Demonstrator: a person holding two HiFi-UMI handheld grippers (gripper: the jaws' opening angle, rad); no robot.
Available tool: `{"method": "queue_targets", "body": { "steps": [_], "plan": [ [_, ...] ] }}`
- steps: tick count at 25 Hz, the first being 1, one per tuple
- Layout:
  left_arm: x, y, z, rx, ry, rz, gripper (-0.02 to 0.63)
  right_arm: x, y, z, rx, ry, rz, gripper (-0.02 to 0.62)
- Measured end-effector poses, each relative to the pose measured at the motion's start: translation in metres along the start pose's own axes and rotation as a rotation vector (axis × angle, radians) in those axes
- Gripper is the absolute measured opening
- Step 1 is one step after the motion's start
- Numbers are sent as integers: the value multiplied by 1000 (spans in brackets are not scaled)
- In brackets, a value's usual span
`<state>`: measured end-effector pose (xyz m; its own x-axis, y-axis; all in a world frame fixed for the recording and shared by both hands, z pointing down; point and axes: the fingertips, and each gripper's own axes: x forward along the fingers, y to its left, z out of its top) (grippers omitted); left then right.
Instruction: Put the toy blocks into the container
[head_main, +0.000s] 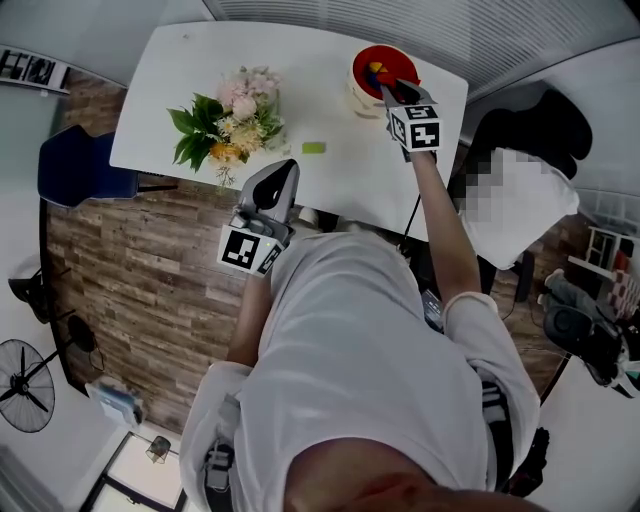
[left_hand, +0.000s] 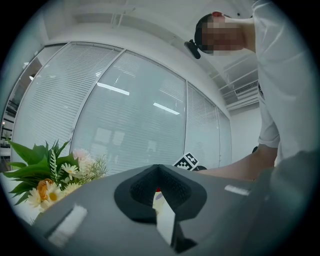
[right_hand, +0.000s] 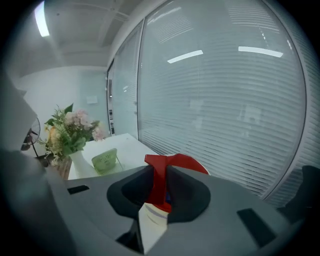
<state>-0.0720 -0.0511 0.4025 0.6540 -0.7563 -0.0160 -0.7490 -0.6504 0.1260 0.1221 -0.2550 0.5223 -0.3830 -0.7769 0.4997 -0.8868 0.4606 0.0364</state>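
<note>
My left gripper is nearest me, at the near edge of the white table, pointing level with its jaws together and nothing between them. A little further in, one green block lies alone on the bare tabletop, well apart from the container. Left of it stands a bunch of flowers with green leaves. At the far right of the table my right gripper tilts downward with its jaws clamped on a red block, the tips right over the container. That container is round and red inside, with a pale outer wall. Within it I see yellow and blue blocks lying close together near the middle, partly hidden by my gripper.
</note>
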Motion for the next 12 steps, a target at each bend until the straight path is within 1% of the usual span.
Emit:
{"method": "queue_targets", "body": {
  "steps": [7,12],
  "plan": [
    [0,4,2,8,6,3,-14,44,-20,-22,-22,135,-25,83],
    [-2,6,2,8,9,8,-14,57,-28,-25,-49,180,-55,86]
  ]
}}
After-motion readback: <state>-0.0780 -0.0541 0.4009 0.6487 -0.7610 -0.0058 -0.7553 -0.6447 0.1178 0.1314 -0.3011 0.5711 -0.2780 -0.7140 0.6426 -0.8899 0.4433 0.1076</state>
